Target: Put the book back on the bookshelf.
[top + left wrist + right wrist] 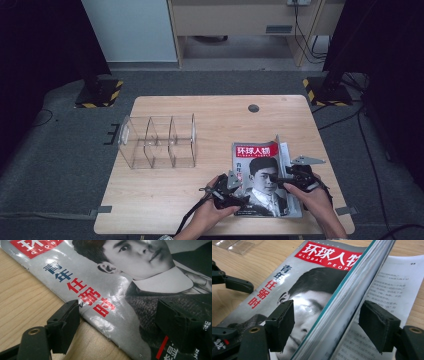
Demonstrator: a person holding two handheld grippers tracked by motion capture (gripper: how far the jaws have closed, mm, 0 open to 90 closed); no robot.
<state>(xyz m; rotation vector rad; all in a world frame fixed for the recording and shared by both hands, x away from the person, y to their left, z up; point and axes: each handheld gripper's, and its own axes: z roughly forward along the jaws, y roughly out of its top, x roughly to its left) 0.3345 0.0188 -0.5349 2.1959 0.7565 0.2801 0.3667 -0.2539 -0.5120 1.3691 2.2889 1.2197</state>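
On the bench, a magazine (264, 175) between two hand-held grippers.
Left hand-held gripper (120, 315) spread across its spine edge; right hand-held gripper (327, 325) spread around lifted pages, pads apart from them.

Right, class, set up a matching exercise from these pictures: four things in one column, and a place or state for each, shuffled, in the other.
Things:
1. Glossy magazine with red title banner
2. Clear plastic divided organizer
3. Left gripper
4. Right gripper

Places or states:
A. Stands on the wooden table, left of the magazine
B. Jaws open astride the magazine's lifted page edge
C. Lies at the table's near right, its cover side raised off an inner page
D. Jaws open at the magazine's near left edge

Pairs: 1-C, 2-A, 3-D, 4-B
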